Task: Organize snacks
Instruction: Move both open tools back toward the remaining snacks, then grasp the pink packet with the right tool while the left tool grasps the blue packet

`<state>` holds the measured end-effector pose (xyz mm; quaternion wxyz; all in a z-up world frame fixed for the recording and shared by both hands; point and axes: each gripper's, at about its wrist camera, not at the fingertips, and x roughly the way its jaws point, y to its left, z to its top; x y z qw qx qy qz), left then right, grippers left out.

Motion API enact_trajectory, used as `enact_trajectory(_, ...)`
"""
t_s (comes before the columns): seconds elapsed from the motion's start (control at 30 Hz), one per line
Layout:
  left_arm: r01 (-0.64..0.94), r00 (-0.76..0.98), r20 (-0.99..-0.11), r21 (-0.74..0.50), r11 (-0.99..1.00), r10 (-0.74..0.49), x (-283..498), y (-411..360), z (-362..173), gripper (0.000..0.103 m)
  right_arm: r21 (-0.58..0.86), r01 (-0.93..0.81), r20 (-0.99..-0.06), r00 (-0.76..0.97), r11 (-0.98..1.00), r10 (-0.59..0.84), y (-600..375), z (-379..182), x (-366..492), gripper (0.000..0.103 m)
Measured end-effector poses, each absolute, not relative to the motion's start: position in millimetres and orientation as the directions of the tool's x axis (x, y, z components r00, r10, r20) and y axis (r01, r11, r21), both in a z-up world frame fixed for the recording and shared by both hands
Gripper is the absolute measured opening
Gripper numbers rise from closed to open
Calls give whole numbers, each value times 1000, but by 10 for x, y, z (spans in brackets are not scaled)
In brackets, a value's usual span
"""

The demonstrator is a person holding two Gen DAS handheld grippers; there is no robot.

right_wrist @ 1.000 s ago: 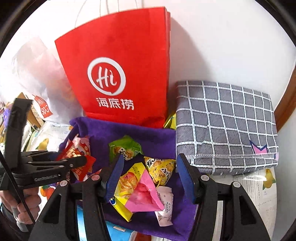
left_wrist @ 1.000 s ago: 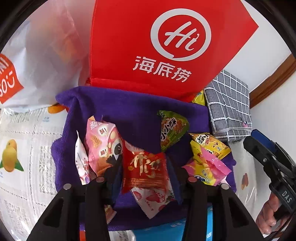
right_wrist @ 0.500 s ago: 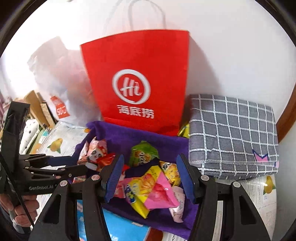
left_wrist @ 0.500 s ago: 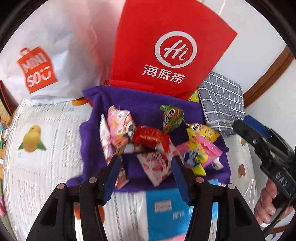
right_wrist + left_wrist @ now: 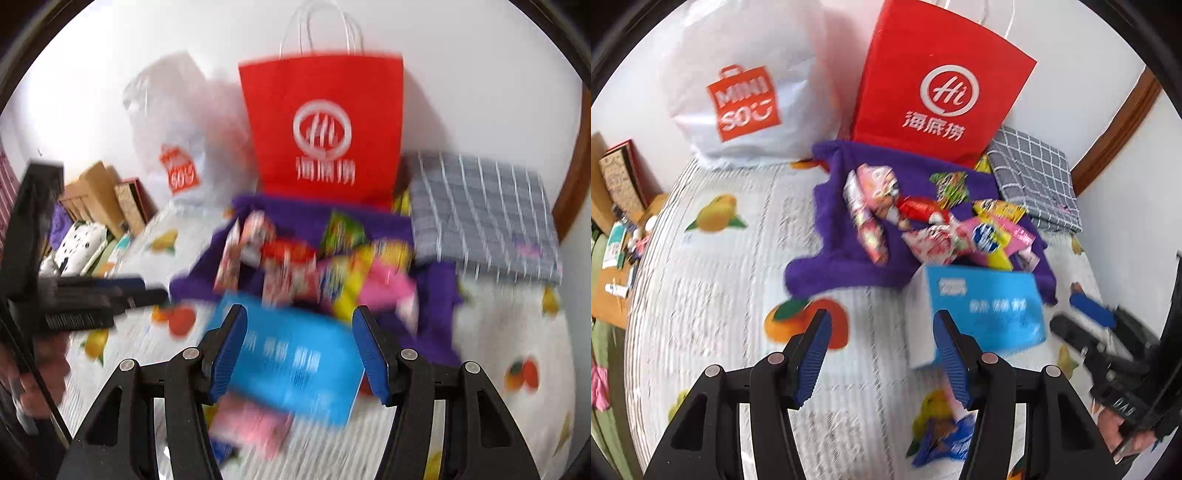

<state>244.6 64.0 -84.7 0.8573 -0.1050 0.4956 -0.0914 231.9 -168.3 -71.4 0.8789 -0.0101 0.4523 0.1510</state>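
**Inspector:** Tongs first. State of the left gripper (image 5: 881, 354)?

**Assistant:** Jaws apart, and they have just been opening. Nothing lies between them; only the fruit-print tablecloth (image 5: 713, 295) shows in the gap. The right gripper (image 5: 299, 349) likewise stands apart, unclamped, with the blue box (image 5: 291, 362) seen behind the gap. Whether the pads touch it I cannot tell; that view is blurred.

**Inspector:** Landmark?

**Assistant:** The purple cloth (image 5: 842, 266), spread on the tablecloth.

**Inspector:** Location of the snacks?

**Assistant:** The snack packets (image 5: 934, 225) lie heaped on the purple cloth: pink, red, green and yellow wrappers, overlapping. The blue box sits at the cloth's near edge, just beside the heap.

**Inspector:** Surroundings?

**Assistant:** A red paper bag (image 5: 942, 88) stands upright at the cloth's far edge, against the wall. A white plastic bag (image 5: 746, 92) stands left of the cloth's far corner. A grey checked fabric box (image 5: 1034, 181) sits to the cloth's right, touching it. A hand (image 5: 1123, 432) grips the right tool, low and right of the cloth
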Motion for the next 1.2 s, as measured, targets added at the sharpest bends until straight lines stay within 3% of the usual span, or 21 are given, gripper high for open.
enact_trajectory(0.47,30,473,-821,-348,937,-320,1803,1091,-1183,55,196,-177,-881,401,965,252,-1586,-1577,1865,65)
enact_trajectory(0.7,6,453,-812,-410,912,-368,1670,1294,-1359,55,367,-128,-840,380,921,388,-1653,-1693,1906,74)
enact_trajectory(1.07,2,436,-806,-445,895,-402,1568,1368,-1489,55,136,-152,-887,422,979,189,-1224,-1737,1908,82)
enact_trajectory(1.2,0,430,-810,-441,898,-398,1533,1377,-1518,55,-11,-166,-883,464,986,69,-1093,-1776,1865,70)
